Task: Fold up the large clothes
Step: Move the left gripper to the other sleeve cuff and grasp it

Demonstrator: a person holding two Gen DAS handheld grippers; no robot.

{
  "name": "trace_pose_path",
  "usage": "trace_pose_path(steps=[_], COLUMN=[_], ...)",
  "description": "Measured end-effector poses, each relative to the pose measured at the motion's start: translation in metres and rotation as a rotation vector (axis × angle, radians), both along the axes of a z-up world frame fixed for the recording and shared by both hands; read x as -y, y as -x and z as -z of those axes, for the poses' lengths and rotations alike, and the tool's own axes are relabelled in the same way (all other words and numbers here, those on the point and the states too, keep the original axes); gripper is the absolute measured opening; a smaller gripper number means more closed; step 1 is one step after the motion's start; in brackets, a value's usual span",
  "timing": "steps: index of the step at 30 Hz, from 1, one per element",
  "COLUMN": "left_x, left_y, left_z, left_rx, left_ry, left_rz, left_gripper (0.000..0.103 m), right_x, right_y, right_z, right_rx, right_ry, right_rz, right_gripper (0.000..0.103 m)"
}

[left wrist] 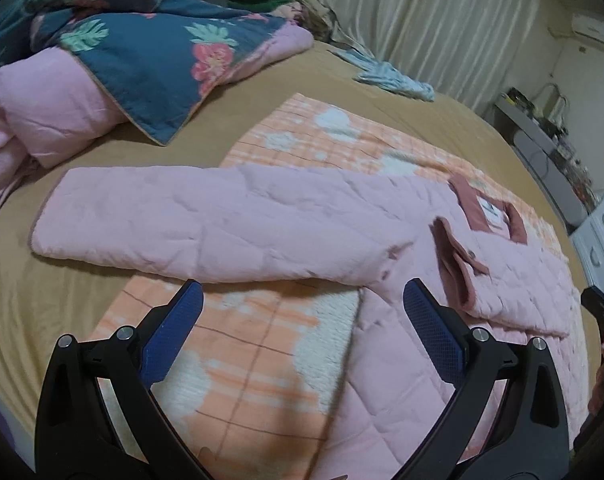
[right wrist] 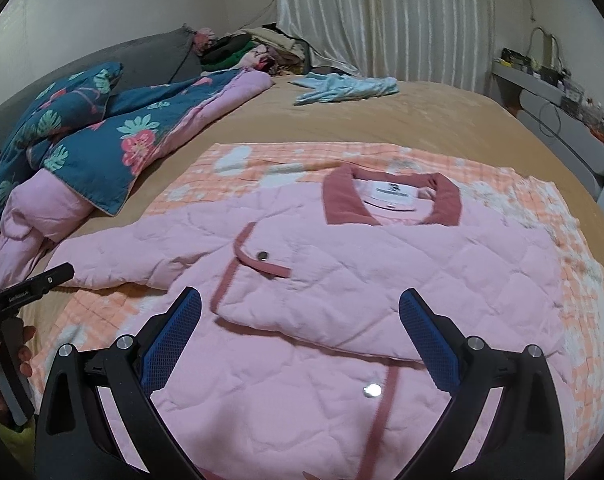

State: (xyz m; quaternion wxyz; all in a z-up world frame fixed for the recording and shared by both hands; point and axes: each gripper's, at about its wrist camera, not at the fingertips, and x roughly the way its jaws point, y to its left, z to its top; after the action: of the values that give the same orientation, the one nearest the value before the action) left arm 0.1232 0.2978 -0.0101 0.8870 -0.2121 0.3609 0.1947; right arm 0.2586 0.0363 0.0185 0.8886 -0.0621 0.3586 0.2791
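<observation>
One pink jacket [right wrist: 342, 280] (spread flat) on bed [right wrist: 422, 116]

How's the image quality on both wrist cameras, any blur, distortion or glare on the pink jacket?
Left wrist view: strong fisheye curving, dark corners, and the pink jacket looks soft, smeared around its cuff. Right wrist view: same bowing, the jacket slightly soft, yet the collar label is distinguishable, and one snap button shows a small glint; lighting is dim and even.

Dim, warm indoor light; soft motion blur, heavy fisheye bending with dark corners.
</observation>
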Motion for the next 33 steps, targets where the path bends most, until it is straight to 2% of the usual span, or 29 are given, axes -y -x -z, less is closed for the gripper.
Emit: trace_pose_path(steps=[8, 13, 19, 22, 28, 33], left_x=[-0.036, -0.062, -0.094, -0.109, -0.131, -0.148], left_y=[0.012, 0.018, 0.020, 0.023, 0.022, 0.024], left_z=[0.010, 0.026, 0.050, 0.061, 0.080, 0.094], left_rx=[-0.005, -0.018, -0.054, -0.044, -0.028, -0.016], left_ry=[0.010, 0.054, 0.148, 0.217, 0.298, 0.325], left_rz=[-0.118, -0.190, -0.277, -0.313, -0.396, -0.476], left_gripper=[0.094, 0.094, 0.094, 0.094, 0.094, 0.094], right_x=[-0.048, -0.078, -0.114, -0.127, -0.148, -0.150], right_y=[0.010, 0.015, 0.021, 0.023, 0.017, 0.012], right_z=[-0.001, 0.002, 0.010, 0.015, 0.026, 0.032], right_rx=[0.010, 0.001, -0.015, -0.023, -0.049, -0.061], right_ry=[0.028, 0.029, 0.041, 0.046, 0.062, 0.066], right_rz=[-0.074, -0.119, -0.171, -0.188, -0.202, -0.191], right_gripper=[0.099, 0.099, 0.099, 0.099, 0.099, 0.099])
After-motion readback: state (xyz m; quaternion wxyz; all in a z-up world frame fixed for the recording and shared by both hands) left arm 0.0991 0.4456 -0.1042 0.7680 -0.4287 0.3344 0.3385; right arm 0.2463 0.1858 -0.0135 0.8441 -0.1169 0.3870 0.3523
